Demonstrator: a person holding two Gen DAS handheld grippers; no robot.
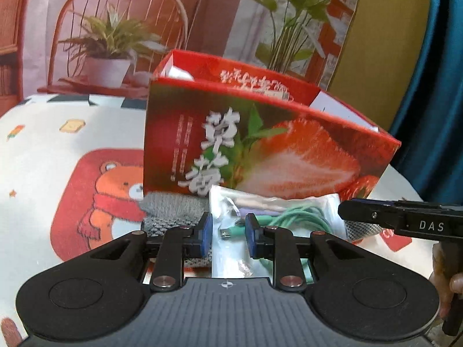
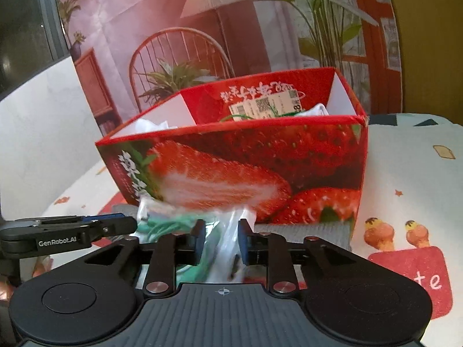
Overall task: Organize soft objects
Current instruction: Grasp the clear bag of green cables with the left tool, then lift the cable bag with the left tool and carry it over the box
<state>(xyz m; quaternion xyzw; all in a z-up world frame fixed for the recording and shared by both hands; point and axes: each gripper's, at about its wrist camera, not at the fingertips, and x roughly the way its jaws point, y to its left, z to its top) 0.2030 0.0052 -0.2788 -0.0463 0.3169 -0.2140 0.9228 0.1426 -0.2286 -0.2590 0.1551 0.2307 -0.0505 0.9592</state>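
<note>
so the clear plastic bag (image 1: 275,211) with the green cable (image 1: 301,217) inside lies on the counter (image 1: 43,144) right at the foot of the strawberry box (image 1: 260,150), on top of a grey knit cloth (image 1: 170,205); its long axis runs along the box's front wall; both claws are on it: left claw (image 1: 228,231) narrowed around the bag's near edge, though I can't tell if it's actually pinching; right claw (image 2: 221,238) pinching a bunched bit of bag film; box opening sits up and behind the bag, so I'd guess it's a two-handed lift over that front wall
</note>
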